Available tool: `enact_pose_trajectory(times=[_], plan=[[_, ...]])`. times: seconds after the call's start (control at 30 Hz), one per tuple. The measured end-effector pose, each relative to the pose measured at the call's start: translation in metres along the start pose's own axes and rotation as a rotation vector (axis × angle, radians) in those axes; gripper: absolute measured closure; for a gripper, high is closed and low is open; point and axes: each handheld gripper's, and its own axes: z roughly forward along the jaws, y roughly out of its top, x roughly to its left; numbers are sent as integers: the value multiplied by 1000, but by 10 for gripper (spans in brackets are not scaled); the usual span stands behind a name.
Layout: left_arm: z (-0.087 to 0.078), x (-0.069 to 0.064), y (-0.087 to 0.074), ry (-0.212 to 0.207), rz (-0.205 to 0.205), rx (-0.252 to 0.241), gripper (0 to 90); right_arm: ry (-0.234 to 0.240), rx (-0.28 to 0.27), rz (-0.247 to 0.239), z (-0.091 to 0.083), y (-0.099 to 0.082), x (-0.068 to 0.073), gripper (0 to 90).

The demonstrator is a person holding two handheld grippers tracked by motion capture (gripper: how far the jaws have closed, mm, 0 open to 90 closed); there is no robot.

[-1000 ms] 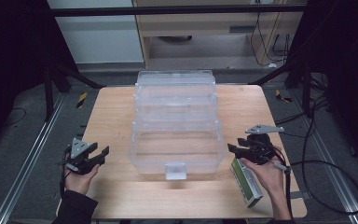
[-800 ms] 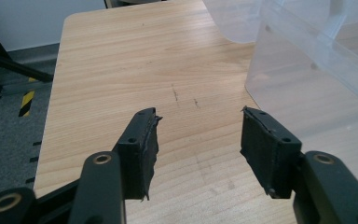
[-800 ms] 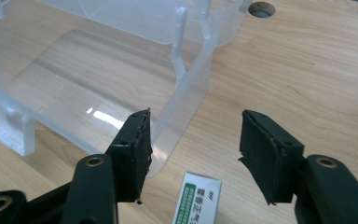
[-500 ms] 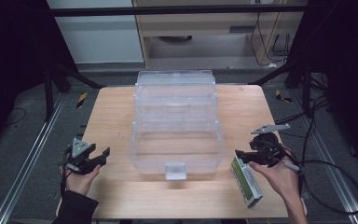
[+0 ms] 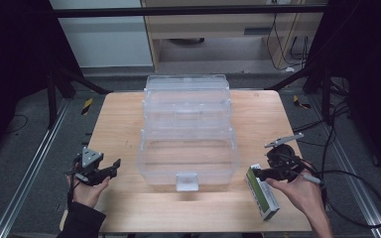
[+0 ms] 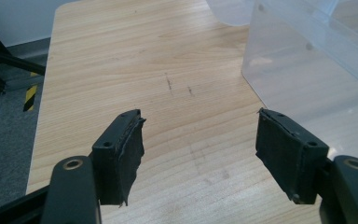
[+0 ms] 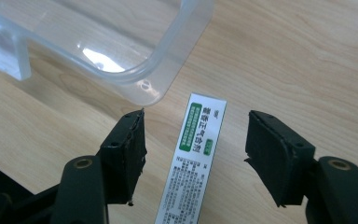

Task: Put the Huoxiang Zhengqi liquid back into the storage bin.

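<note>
A clear plastic drawer unit [image 5: 187,99] stands mid-table, its bottom drawer [image 5: 188,161] pulled out toward me. A green-and-white carton [image 5: 264,198] lies flat at the front right of the table. My right gripper [image 5: 262,167] hovers over the carton's far end. Its jaws have just been opening and stand apart on either side of the carton [image 7: 200,126] without touching it. My left gripper [image 5: 114,167] rests near the table's left edge. Its jaws have just been opening too, with only bare wood between them [image 6: 200,144].
The wooden table [image 5: 119,119] has bare room on both sides of the drawer unit. The open drawer's rounded corner [image 7: 135,74] lies just beyond the right gripper. Its clear wall [image 6: 307,79] stands to the right of the left gripper. Cables trail off the table's right side.
The left gripper's jaws have spread wider while that hand stayed put. The right gripper has shifted slightly toward the near edge above the carton, its jaws a little wider.
</note>
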Motion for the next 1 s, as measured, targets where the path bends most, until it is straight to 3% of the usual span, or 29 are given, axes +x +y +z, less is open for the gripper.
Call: enact_pose_trajectory(times=[0.33,0.53,1.0], plan=[[1,0,-1,2,5,12,309,8,75,4,5,-6,2,419],[2,-1,-1,-3,8,20,306,14,155,22,9,-8,2,452],[2,-2,-1,-7,9,27,297,31,234,32,18,-14,2,473]])
